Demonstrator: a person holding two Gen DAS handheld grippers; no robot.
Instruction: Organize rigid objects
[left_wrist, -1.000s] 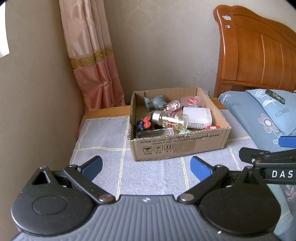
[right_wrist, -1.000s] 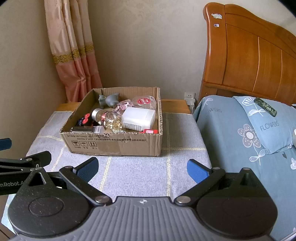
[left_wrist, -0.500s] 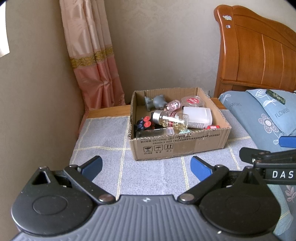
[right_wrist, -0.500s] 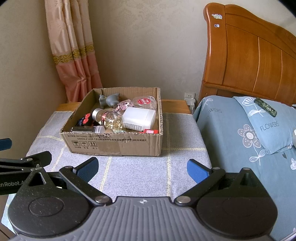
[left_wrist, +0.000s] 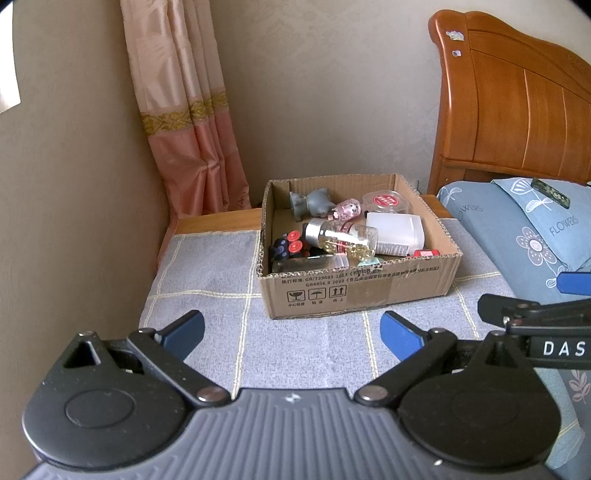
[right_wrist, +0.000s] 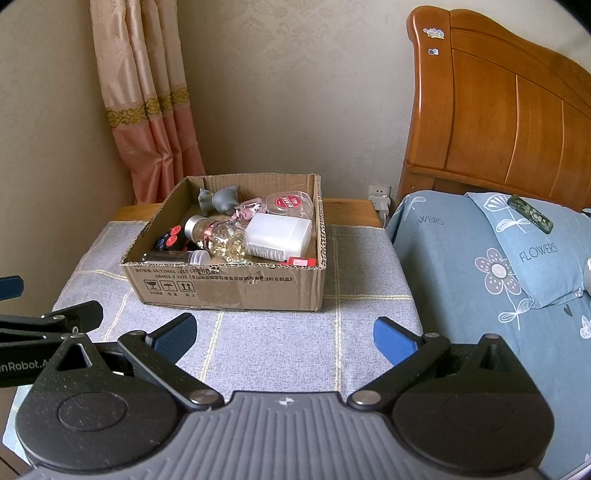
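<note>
1. The left hand-held gripper is hovering low over the near part of the bench, its blue-padded jaws spread wide with nothing between them; it is sitting well short of the cardboard box.
2. The right hand-held gripper is likewise hanging with jaws spread and empty, just beside the left one; its black frame is showing at the right edge of the left wrist view.
3. The cardboard box is resting on the grey checked cloth covering the bench, toward the far side, its printed front wall facing the cameras.
4. Inside the box the rigid objects are lying jumbled together; a clear glass bottle with a silver cap and golden contents is lying on its side across the middle; a white plastic bottle is lying just to its right, touching it.
5. A grey animal figurine is leaning at the back wall, with a small pink pig figure and a round clear container with a red label beside it.
6. A dark toy with red wheels is sitting at the left side; a dark vial with a white cap is lying along the front wall.
7. A bed with a blue floral pillow and a wooden headboard is standing right of the bench; a pink curtain is hanging in the corner.
</note>
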